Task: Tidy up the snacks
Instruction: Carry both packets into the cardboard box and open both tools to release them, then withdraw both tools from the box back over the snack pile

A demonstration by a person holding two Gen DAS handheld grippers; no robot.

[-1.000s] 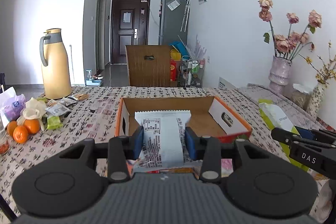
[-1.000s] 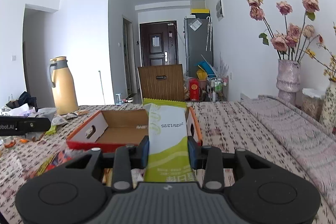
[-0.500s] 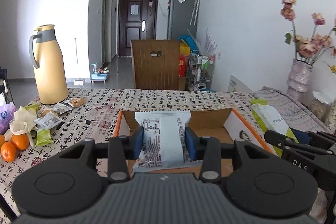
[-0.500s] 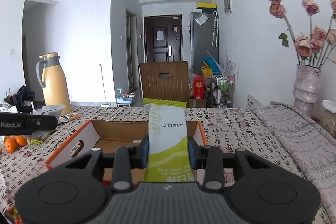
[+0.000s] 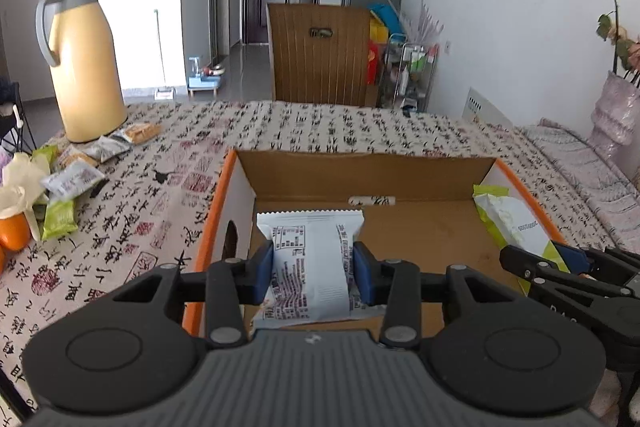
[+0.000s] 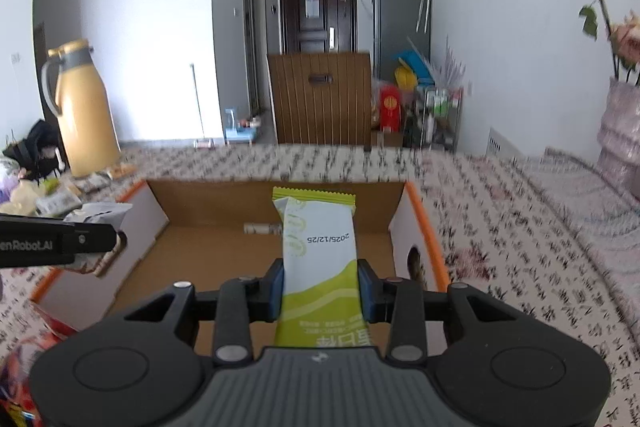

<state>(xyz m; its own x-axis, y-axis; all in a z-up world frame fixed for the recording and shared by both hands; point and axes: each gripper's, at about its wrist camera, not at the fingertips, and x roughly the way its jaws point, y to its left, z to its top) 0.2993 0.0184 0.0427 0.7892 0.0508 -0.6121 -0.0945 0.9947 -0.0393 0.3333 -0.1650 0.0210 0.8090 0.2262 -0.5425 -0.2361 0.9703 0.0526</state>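
Fingers, left gripper (image 5: 313,267): clamped on white packet (image 5: 310,259), over cardboard box (image 5: 368,167). Right gripper (image 6: 320,283): clamped on green packet (image 6: 320,255), same box. Step: depositing. Next, likely: lower, release flat, side by side.

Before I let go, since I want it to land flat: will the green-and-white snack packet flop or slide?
The green-and-white foil snack packet stands unsupported above the right tongs, so it is probably fairly stiff and light. Its glossy wrapper may slide on the orange-rimmed cardboard box floor.
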